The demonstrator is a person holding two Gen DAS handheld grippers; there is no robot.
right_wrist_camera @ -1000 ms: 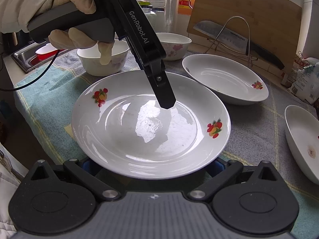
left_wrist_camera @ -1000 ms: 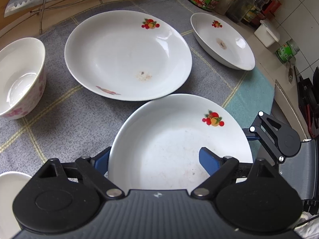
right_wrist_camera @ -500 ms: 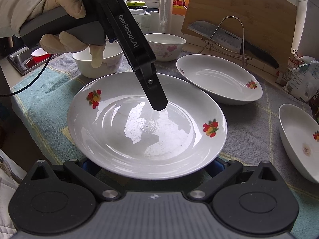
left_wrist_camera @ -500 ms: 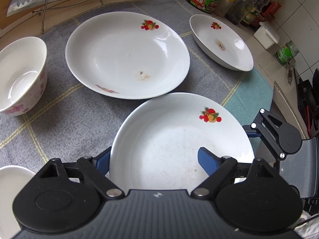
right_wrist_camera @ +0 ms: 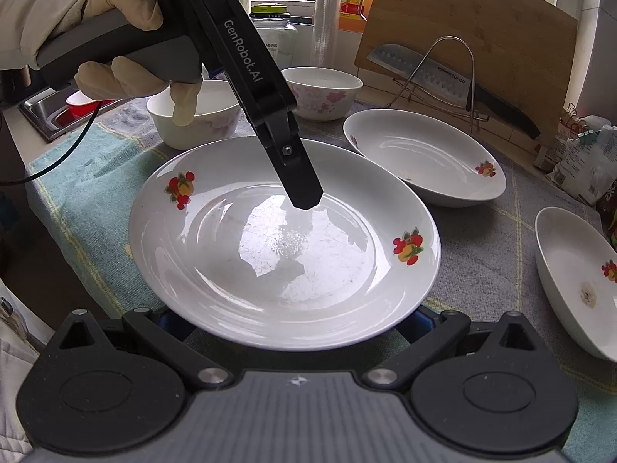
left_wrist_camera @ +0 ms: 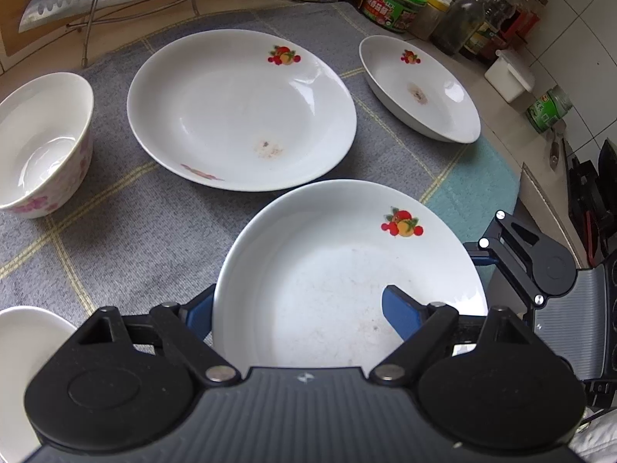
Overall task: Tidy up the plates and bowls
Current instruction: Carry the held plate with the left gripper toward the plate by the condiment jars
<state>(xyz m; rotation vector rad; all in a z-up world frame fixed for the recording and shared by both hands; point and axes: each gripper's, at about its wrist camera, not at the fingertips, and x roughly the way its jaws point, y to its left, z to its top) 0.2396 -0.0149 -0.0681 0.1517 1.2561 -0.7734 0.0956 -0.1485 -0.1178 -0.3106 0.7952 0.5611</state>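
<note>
Left fingers narrowed slightly | straddle plate rim, grip unclear | right fingers under near rim, unclear

A domestic kitchen is indicated. A counter is covered by a checked cloth, on which white plates and bowls are set. A bamboo cutting board and a knife on a wire rack are noted at the back, with condiment bottles and jars against tiled wall and a steel sink at one end.
</note>
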